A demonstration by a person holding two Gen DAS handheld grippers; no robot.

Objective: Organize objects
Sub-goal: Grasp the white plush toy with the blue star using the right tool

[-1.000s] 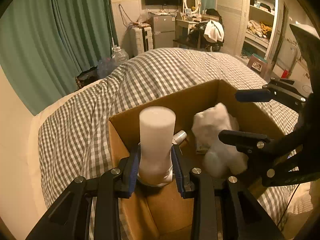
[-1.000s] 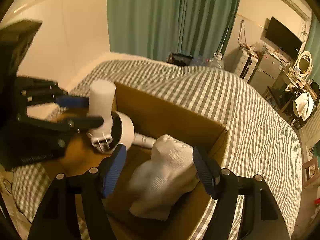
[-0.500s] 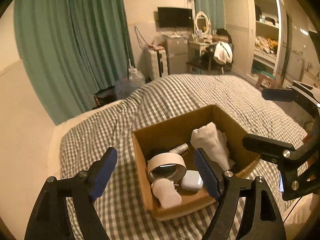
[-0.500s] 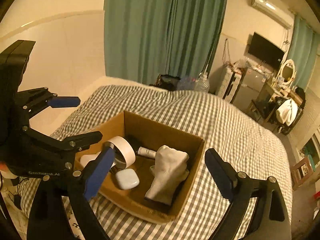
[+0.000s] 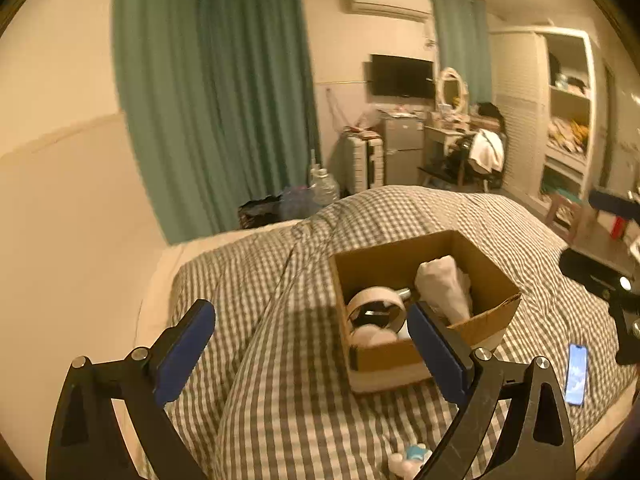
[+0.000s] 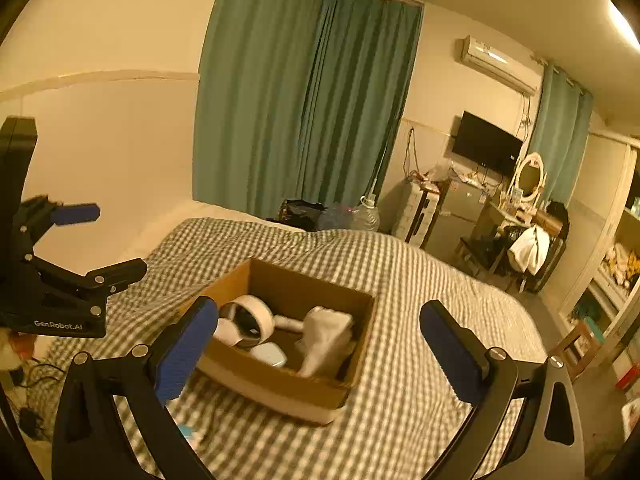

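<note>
Cardboard box (image 5: 420,354) on checked bed (image 5: 280,380); both grippers hovering above it, empty.

Left gripper (image 5: 312,350) and right gripper (image 6: 320,346) are each showing fingers spread wide, gripping nothing. The box is sitting mid-bed, holding: white tape roll (image 6: 250,320), white rounded case (image 6: 269,354), crumpled white cloth (image 6: 326,338), a slim tube (image 6: 289,323), and a white cylinder (image 5: 372,334) lying at the near wall. Remaining loose items appear to be a phone (image 5: 577,372) near the bed's edge and a small white-and-blue object (image 5: 410,456); approaching these from above, fingers straddling the narrow sides, seems advisable, since the soft quilt is giving underneath. The small object is being cut off by the frame edge and is unidentifiable; the box's near corner is hidden behind a finger; motion blur is softening all contents.
</note>
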